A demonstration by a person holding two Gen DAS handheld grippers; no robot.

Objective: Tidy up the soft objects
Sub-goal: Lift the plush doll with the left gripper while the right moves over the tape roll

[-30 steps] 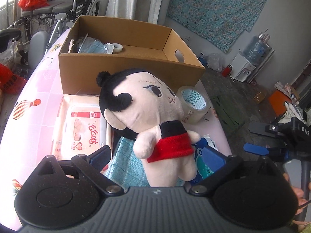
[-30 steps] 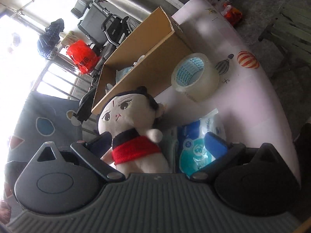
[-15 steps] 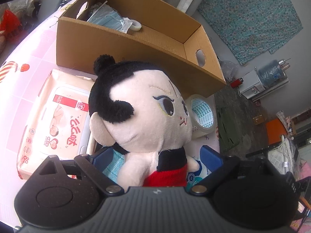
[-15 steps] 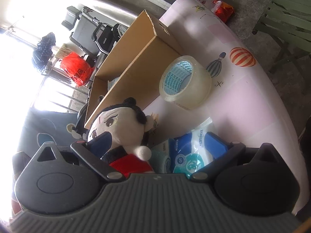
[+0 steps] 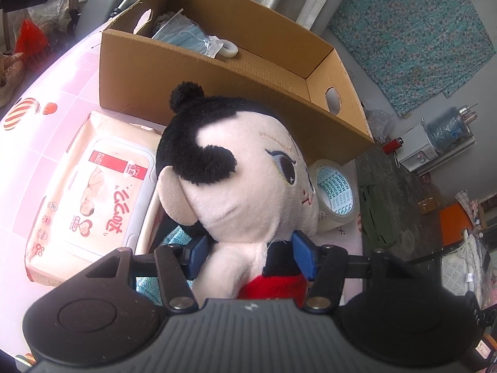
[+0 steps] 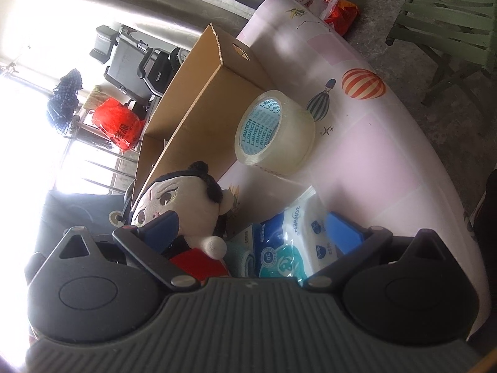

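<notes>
A plush doll (image 5: 248,186) with black hair, a pale face and a red skirt stands on a teal cloth (image 5: 177,236) in front of an open cardboard box (image 5: 217,93). My left gripper (image 5: 251,256) is closing on the doll. Its blue pads touch both sides of the neck and upper body. In the right wrist view the doll (image 6: 183,199) is at the lower left. My right gripper (image 6: 253,231) stands open and wide. The doll's arm and a blue wipes pack (image 6: 292,242) lie between its fingers, and neither is gripped.
A pink wipes pack (image 5: 93,192) lies left of the doll. A clear tape roll (image 5: 335,195) stands to its right, near the box corner. The box holds blue face masks (image 5: 186,37) and a small white roll (image 5: 228,50). The pink table (image 6: 372,155) drops off at its right edge.
My left gripper moved in close under the doll's head and its jaws narrowed onto the neck. My right gripper sank lower, and the doll now sits further left in its view.
</notes>
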